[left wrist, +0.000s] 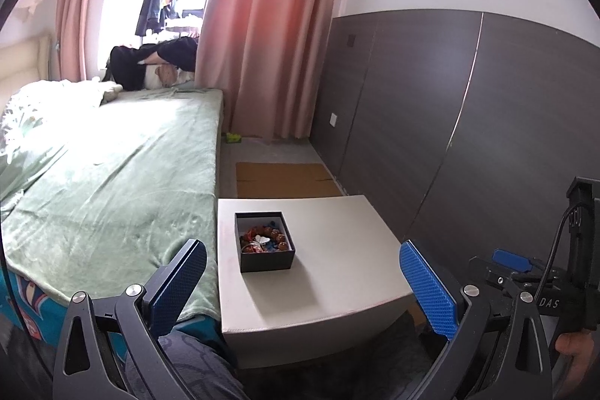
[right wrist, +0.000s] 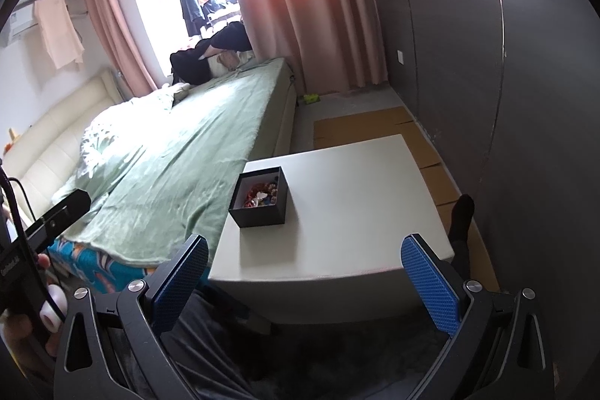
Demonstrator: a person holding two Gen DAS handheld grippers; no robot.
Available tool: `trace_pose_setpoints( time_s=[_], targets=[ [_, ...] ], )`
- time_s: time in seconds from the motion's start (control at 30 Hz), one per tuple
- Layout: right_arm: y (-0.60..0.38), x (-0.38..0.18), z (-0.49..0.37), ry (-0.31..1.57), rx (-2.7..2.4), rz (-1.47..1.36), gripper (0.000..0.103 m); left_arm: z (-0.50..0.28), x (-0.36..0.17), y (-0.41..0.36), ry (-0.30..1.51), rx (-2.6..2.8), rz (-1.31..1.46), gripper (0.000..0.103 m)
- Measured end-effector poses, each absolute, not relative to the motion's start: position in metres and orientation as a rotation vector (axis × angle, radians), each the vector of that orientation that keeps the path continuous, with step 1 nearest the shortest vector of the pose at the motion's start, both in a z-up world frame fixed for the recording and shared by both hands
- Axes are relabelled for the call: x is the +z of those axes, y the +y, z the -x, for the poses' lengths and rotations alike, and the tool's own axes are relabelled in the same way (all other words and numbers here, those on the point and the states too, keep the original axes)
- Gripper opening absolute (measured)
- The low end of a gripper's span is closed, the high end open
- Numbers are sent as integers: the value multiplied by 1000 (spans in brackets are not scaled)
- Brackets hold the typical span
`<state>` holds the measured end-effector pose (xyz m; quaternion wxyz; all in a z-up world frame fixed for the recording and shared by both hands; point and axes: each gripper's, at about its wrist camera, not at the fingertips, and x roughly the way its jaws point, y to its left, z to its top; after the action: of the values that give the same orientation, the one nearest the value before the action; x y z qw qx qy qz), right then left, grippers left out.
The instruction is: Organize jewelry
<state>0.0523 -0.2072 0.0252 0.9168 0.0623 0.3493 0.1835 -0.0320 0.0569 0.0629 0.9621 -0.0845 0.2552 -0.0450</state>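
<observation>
Box [left wrist: 265, 242] sits near table [left wrist: 337, 272] left edge, both tongs spread.

Background, my view:
Bed with green blanket [left wrist: 112, 182] left of white side table [left wrist: 337, 272]; pink curtains [left wrist: 270, 36], flattened cardboard [left wrist: 285, 179] on floor, dark wall panels [left wrist: 468, 107].

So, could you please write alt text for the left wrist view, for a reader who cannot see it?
A small black square box filled with mixed beaded jewelry sits open on a low white table beside a green-covered bed. The left gripper, its blue-padded fingers spread wide, frames the table from the near side.
</observation>
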Motion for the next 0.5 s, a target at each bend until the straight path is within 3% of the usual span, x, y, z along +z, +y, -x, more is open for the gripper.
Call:
trace_pose_setpoints(
  time_s=[0.5],
  targets=[
    [-212,29,-49,718,374,-140,103,36,68,56,524,-102,156,103]
  ],
)
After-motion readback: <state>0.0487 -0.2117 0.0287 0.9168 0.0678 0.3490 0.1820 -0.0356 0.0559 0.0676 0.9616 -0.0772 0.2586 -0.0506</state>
